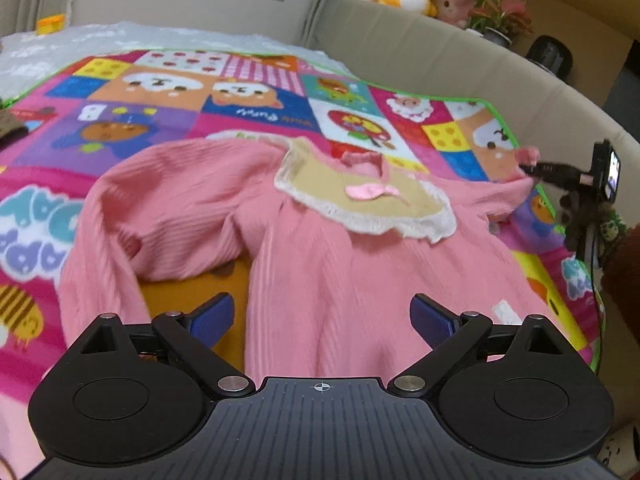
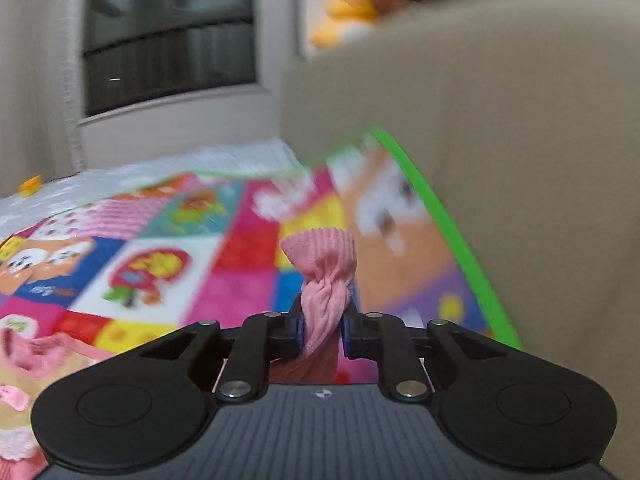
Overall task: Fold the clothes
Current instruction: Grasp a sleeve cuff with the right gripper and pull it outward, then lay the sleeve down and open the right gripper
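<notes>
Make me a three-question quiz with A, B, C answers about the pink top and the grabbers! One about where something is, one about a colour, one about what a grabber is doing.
1. Where does the pink top lie?
A. on the patchwork blanket
B. on a bare wooden floor
C. hung at the window

2. What colour is the blanket's edge trim?
A. black
B. green
C. silver

3. What is the right gripper doing?
A. standing wide open with nothing in it
B. holding a plush toy
C. pinching the top's pink cuff

Answers:
1 A, the left wrist view shows the top spread over the cartoon squares.
2 B, a bright green band runs along the blanket's border.
3 C, the jaws press on twisted pink ribbed cloth, while the left gripper stands open above the top.
</notes>
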